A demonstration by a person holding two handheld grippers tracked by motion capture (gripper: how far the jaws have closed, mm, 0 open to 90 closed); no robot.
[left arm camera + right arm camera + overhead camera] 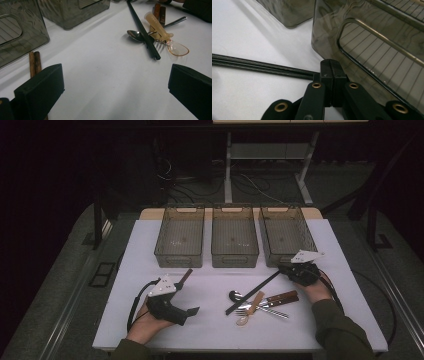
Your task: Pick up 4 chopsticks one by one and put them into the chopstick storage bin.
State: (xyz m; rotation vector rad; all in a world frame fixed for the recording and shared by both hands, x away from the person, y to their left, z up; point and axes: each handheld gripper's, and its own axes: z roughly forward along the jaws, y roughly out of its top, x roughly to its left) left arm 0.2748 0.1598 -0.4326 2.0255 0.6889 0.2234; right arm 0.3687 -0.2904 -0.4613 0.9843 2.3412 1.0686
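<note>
My left gripper (pixel 185 296) (pixel 116 85) rests at the table's front left in a person's hand, its jaws wide open over bare white table with nothing between them. A pair of brown chopsticks (pixel 186 276) (pixel 35 63) lies right beside its left jaw. My right gripper (pixel 284 270) (pixel 331 67) stands shut just in front of the right bin (pixel 287 235) (pixel 374 45). A pair of black chopsticks (pixel 252 292) (pixel 262 67) (pixel 143 30) runs from its jaws down over the cutlery; their end meets the left jaw, and I cannot tell whether they are gripped.
Three smoky clear bins line the back: left bin (pixel 179 236), middle bin (pixel 234 236) and the right one. At the front centre lies a heap: metal spoon (pixel 234 295) (pixel 135 35), fork (pixel 262 312), amber plastic spoon (pixel 248 312) (pixel 165 35), brown-handled pieces (pixel 282 297).
</note>
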